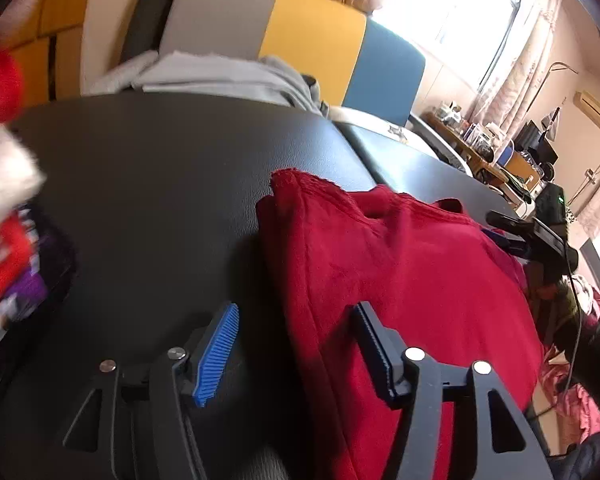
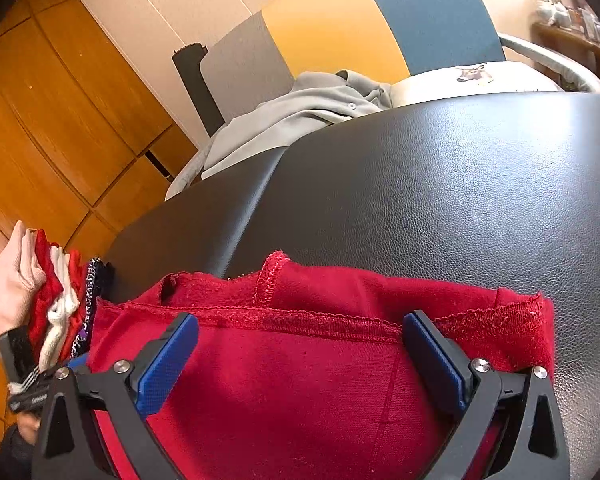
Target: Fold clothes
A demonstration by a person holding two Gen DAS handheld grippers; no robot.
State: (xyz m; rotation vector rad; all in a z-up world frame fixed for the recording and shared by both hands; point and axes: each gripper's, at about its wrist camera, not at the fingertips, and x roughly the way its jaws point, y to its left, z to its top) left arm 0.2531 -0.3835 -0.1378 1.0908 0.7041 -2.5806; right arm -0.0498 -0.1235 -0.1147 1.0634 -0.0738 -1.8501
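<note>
Red garment (image 2: 300, 360), hem toward sofa (image 2: 340, 40)

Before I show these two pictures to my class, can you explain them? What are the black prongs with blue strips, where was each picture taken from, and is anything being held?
There is no robot here: a person holds a hand tool with two fingers in each hand, and a small wide-angle camera on each tool looks forward along its fingers. One picture comes from the left gripper, the other from the right gripper. The blue strips are grip pads. Both look down at a red garment, partly folded on a black padded surface. Both grippers stand open over the cloth and hold nothing. A small pile of other clothes lies at the left edge, and a grey garment lies on the seat behind.
</note>
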